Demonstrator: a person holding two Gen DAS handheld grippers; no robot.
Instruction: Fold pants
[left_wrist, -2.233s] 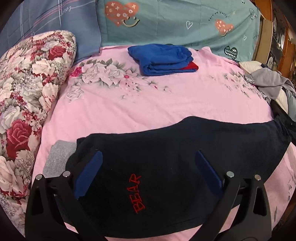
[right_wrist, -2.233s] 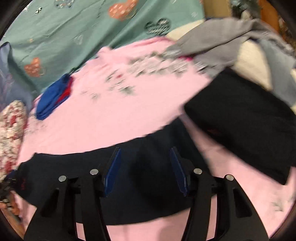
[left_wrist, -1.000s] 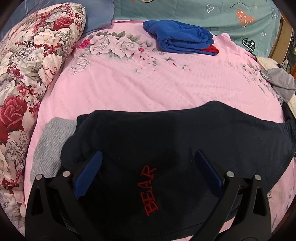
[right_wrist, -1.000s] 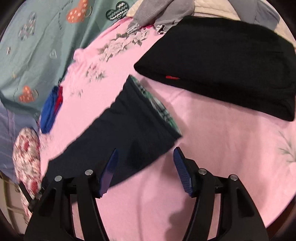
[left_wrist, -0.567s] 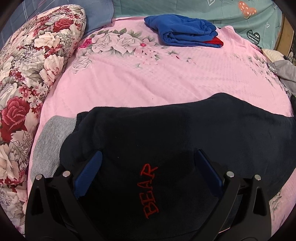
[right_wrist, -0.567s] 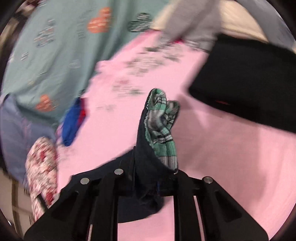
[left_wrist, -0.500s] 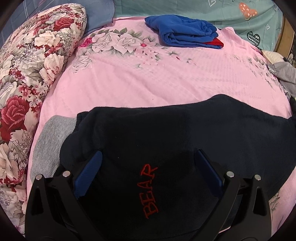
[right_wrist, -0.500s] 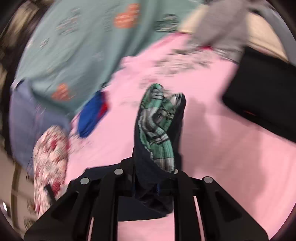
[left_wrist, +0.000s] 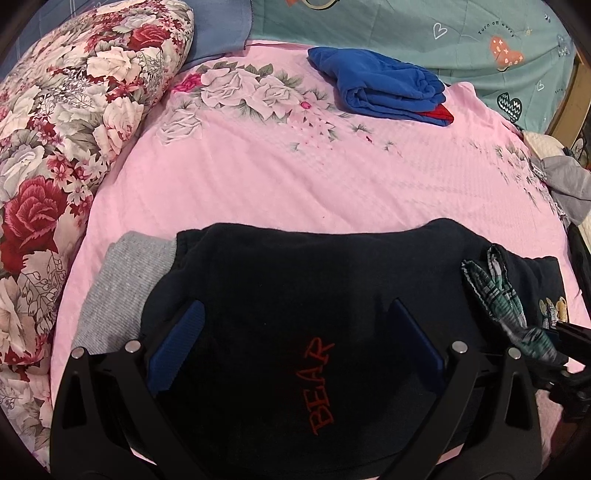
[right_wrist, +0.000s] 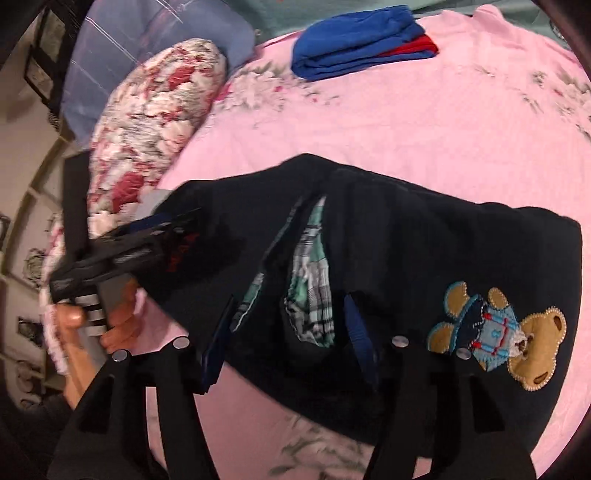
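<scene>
The pants (right_wrist: 388, 240) leg now lies folded over, beneath both spread hand-held grippers (right_wrist: 291, 332) (left_wrist: 295, 343).

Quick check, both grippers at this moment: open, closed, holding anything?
Left gripper: open, resting on the dark pants, gripping nothing.
Right gripper: open, fingers either side of the plaid-lined cuff, not clamped.

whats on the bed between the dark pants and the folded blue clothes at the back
Nothing: in the left wrist view only bare pink bedsheet lies between the dark pants and the folded blue clothes.
</scene>
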